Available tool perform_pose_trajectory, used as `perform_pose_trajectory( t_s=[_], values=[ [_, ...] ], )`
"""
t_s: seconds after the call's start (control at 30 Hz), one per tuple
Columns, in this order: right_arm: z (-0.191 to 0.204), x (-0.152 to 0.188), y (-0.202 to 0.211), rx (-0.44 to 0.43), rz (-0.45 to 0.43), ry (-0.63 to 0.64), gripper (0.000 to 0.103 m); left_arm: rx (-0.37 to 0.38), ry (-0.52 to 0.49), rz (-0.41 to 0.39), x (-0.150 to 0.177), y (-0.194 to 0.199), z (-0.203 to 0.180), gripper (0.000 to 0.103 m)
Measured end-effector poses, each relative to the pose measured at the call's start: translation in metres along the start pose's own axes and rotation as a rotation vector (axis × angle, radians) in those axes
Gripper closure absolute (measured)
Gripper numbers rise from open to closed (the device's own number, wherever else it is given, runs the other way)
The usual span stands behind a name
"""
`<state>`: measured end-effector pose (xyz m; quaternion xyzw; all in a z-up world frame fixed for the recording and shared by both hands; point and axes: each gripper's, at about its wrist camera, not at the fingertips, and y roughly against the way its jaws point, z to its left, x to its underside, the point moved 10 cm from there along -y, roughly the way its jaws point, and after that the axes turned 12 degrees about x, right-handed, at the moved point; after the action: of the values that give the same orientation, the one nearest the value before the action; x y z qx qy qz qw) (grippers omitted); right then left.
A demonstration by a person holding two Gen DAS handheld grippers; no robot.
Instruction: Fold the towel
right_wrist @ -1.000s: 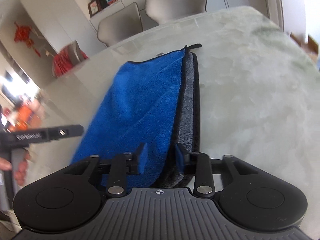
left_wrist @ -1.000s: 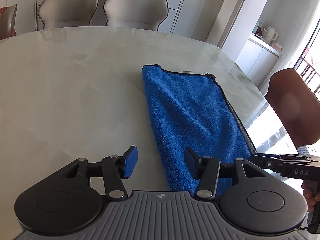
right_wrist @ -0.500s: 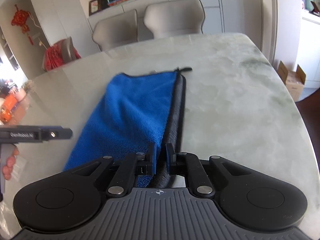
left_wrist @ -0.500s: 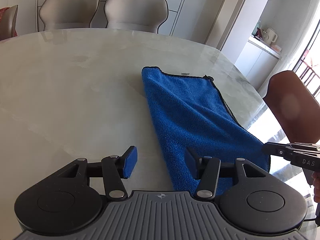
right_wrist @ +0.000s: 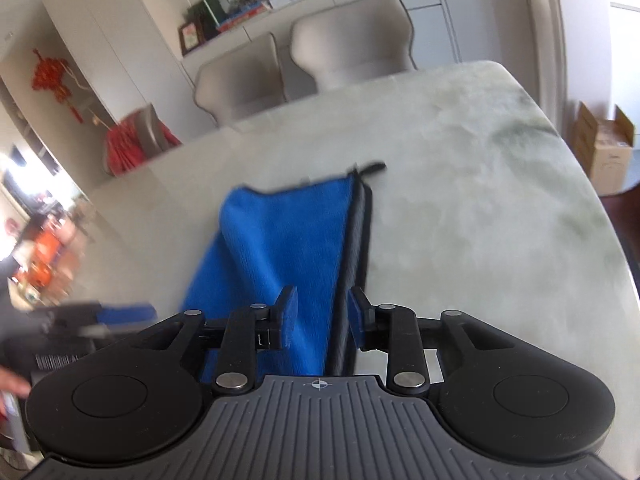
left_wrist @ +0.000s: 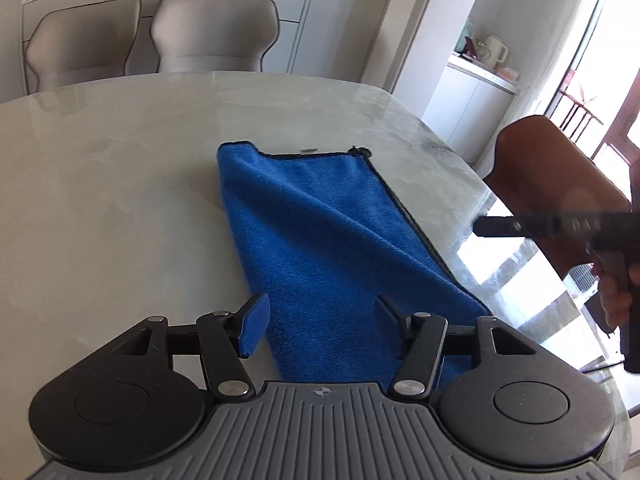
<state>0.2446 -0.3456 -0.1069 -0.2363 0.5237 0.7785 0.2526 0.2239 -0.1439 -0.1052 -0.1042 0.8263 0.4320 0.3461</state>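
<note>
A blue towel (left_wrist: 320, 232) with a grey underside and black trim lies folded lengthwise on the marble table (left_wrist: 120, 200). My left gripper (left_wrist: 320, 328) is open, its fingers straddling the towel's near end just above it. My right gripper (right_wrist: 320, 316) is open over the towel's near right edge (right_wrist: 344, 280), where the grey layer and black hem show. The towel (right_wrist: 280, 240) is rumpled and slightly lifted toward me. The right gripper's body shows at the right of the left wrist view (left_wrist: 552, 226), apart from the towel.
Two grey chairs (left_wrist: 212, 32) stand at the table's far side. A brown chair (left_wrist: 552, 184) stands at the right edge. A cardboard box (right_wrist: 604, 148) sits on the floor beyond the table. The left gripper shows at the left of the right wrist view (right_wrist: 80, 324).
The right gripper, shut on the towel's edge half a second ago, has opened. The left gripper has moved right so it straddles the towel's near end. The towel has rumpled.
</note>
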Motion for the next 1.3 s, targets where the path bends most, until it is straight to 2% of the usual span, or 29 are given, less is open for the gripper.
perform_pose_trajectory(
  t_s=[0.13,0.23,0.43,0.6,0.67,0.7,0.73,0.87,1.07,1.17,1.23,1.3],
  values=[
    [-0.006,-0.034,-0.031,-0.096,0.017,-0.092,0.068,0.041,-0.026,0.028,0.006,-0.012,-0.011,0.042],
    [-0.010,-0.049,-0.057,-0.111,0.047,-0.130,0.068,0.060,-0.030,0.058,0.014,-0.020,-0.013,0.042],
    [-0.017,-0.058,-0.107,0.008,0.070,-0.043,0.069,0.074,-0.023,0.100,0.028,-0.024,-0.009,0.042],
    [-0.019,-0.062,-0.124,0.045,0.052,-0.012,0.069,0.088,-0.013,0.103,0.030,-0.022,-0.009,0.041],
    [-0.021,-0.063,-0.129,0.065,0.049,0.005,0.076,0.093,-0.009,0.102,0.030,-0.021,-0.009,0.041],
    [-0.020,-0.064,-0.130,0.060,0.050,0.011,0.085,0.095,-0.006,0.101,0.031,-0.020,-0.009,0.041],
    [-0.019,-0.064,-0.131,0.056,0.050,0.017,0.090,0.097,-0.004,0.101,0.031,-0.020,-0.009,0.041],
    [-0.012,-0.069,-0.126,0.037,0.020,0.057,0.098,0.103,-0.003,0.101,0.032,-0.019,-0.010,0.041],
    [-0.019,-0.075,-0.133,0.109,0.025,0.097,0.098,0.109,-0.005,0.095,0.034,-0.017,-0.011,0.040],
    [-0.022,-0.074,-0.130,0.128,0.024,0.112,0.089,0.109,-0.015,0.096,0.035,-0.016,-0.012,0.039],
    [-0.025,-0.075,-0.119,0.145,0.004,0.104,0.076,0.108,-0.017,0.101,0.036,-0.014,-0.012,0.039],
    [-0.027,-0.076,-0.101,0.125,-0.028,0.085,0.071,0.106,-0.006,0.106,0.035,-0.012,-0.011,0.039]
  ],
)
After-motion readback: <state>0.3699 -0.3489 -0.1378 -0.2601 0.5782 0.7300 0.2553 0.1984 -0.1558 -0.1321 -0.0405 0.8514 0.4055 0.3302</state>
